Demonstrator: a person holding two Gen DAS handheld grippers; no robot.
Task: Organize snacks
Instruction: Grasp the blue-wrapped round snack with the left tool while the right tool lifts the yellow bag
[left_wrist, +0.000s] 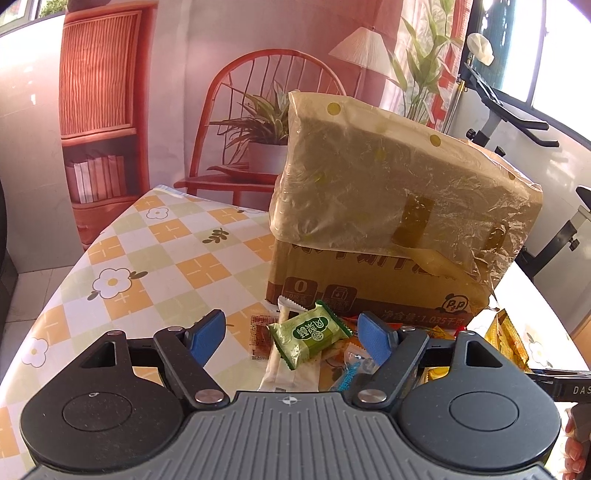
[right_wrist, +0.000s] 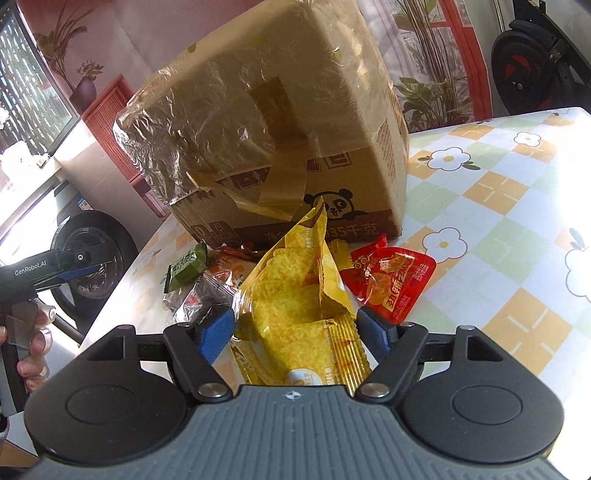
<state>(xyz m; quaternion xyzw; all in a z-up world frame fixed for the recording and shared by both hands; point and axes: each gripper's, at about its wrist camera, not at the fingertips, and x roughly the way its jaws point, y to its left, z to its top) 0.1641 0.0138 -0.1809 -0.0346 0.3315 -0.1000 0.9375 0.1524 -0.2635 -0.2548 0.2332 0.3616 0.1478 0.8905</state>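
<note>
Our right hand-held gripper (right_wrist: 295, 328) stands wide, its blue pads on either side of the yellow cracker packet (right_wrist: 295, 299), which rises up between them — we cannot tell whether either pad touches the foil yet. Our left hand-held gripper (left_wrist: 291, 332) is just as wide and holds nothing; the small green snack packet (left_wrist: 308, 338) lies between its fingers' line of sight, on top of a long pale wrapper (left_wrist: 284, 365).

Further out, the rest of the snacks sit in a loose heap on the checked tabletop (left_wrist: 147, 266): a red sachet (right_wrist: 391, 280) just beside the yellow packet, and other wrappers crowded against the foot of the cardboard box (right_wrist: 295, 147). The box, partly wrapped in clear film, looks shut from here.

We judge this to be the picking stage, early on — nothing is sorted yet. Next, the right pads need to close on the yellow packet gently, since crackers crush.
</note>
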